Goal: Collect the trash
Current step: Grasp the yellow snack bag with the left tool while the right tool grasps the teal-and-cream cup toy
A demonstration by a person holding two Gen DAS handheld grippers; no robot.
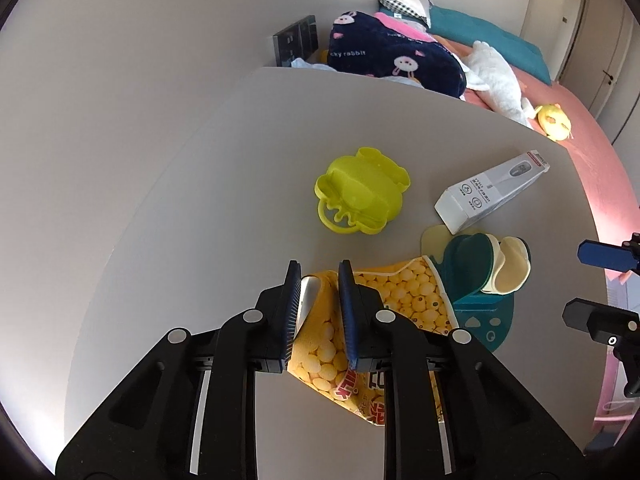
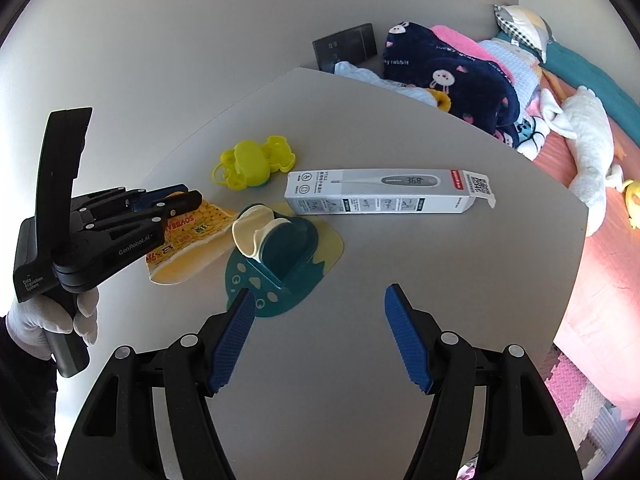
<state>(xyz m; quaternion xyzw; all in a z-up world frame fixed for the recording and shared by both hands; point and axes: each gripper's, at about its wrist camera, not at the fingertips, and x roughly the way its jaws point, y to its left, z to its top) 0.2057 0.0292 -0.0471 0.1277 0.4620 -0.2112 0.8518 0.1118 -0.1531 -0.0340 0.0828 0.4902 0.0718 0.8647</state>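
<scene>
While tilted down, left gripper [image 1: 318, 280] clamps snack bag [image 1: 400, 300], table [image 1: 240, 160]

Pale grey counter [image 2: 400, 300] with a curved edge, plain white wall [image 1: 160, 40] behind it. Bed [image 1: 560, 92] alongside has a pink sheet, teal cover, piled blankets. Pink and white foam mat [image 2: 580, 396] on the floor, cream wardrobe doors [image 1: 580, 12] at the back.
</scene>
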